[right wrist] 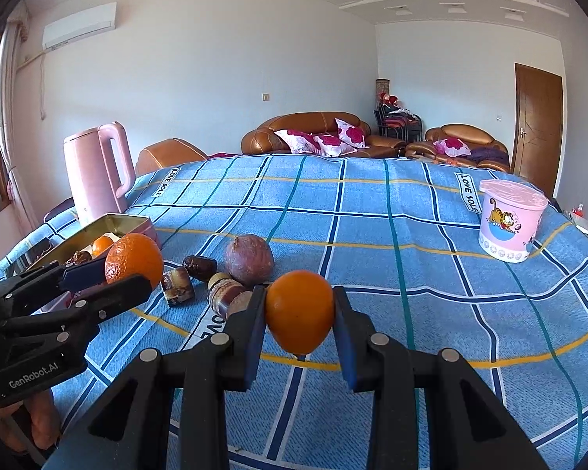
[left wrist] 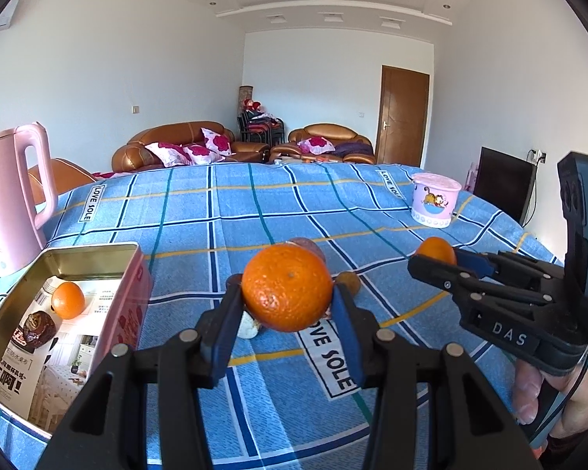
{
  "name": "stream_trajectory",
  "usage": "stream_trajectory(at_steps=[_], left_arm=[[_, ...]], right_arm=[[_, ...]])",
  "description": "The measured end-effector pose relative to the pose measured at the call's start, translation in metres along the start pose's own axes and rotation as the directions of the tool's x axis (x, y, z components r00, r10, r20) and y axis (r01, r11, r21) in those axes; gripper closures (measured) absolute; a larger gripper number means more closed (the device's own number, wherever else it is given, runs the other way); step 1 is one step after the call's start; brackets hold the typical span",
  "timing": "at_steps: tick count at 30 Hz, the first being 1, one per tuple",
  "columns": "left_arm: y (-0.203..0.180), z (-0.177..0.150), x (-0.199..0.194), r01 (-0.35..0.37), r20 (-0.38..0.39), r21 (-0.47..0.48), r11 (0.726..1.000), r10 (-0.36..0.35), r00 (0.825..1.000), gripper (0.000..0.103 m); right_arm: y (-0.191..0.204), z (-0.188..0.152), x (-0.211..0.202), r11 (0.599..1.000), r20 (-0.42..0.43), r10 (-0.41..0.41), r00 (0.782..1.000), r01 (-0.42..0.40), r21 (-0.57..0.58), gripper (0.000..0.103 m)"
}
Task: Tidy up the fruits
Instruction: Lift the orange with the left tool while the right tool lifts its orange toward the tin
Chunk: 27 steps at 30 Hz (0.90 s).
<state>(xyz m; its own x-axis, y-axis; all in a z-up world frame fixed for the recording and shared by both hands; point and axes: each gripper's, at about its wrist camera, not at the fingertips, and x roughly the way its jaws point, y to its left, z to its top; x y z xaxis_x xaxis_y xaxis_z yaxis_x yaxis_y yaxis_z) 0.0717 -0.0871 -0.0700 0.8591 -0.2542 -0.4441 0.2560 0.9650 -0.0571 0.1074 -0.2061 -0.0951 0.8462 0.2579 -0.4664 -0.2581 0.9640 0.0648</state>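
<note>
Left wrist view: a large orange [left wrist: 287, 288] sits clamped between the blue pads of the left hand-held gripper [left wrist: 288, 297], lifted clear above the blue checked cloth [left wrist: 231, 215] that covers the worktop. To its right, the right hand-held gripper [left wrist: 437, 254] is closed on a smaller orange [left wrist: 435, 250], also held off the cloth; in the right wrist view that smaller orange [right wrist: 300, 311] is pinched between its pads. Down on the cloth between the two lie a purplish round fruit [right wrist: 249, 260], a dark date [right wrist: 200, 265] and a few brown wrapped pieces [right wrist: 177, 286], close together. At the left stands an open pink tin [left wrist: 125, 301] lined with printed paper, holding another orange [left wrist: 68, 300] and a dark brown wrapped sweet [left wrist: 37, 331]. Behind the tin rises a pink kettle [left wrist: 11, 203]. Well apart, at the far right of the cloth, stands a pink lidded tub [left wrist: 435, 199] with a cartoon cat.
</note>
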Motion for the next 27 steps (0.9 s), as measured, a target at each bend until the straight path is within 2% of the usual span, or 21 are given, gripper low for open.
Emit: stream_trajectory(at_steps=[27], left_arm=[[-0.009, 0.001, -0.021, -0.045, 0.121, 0.041, 0.998, 0.039, 0.992, 0.055]], right_arm=[[0.007, -0.004, -0.026, 0.999, 0.152, -0.015, 0.988, 0.022, -0.041, 0.069]])
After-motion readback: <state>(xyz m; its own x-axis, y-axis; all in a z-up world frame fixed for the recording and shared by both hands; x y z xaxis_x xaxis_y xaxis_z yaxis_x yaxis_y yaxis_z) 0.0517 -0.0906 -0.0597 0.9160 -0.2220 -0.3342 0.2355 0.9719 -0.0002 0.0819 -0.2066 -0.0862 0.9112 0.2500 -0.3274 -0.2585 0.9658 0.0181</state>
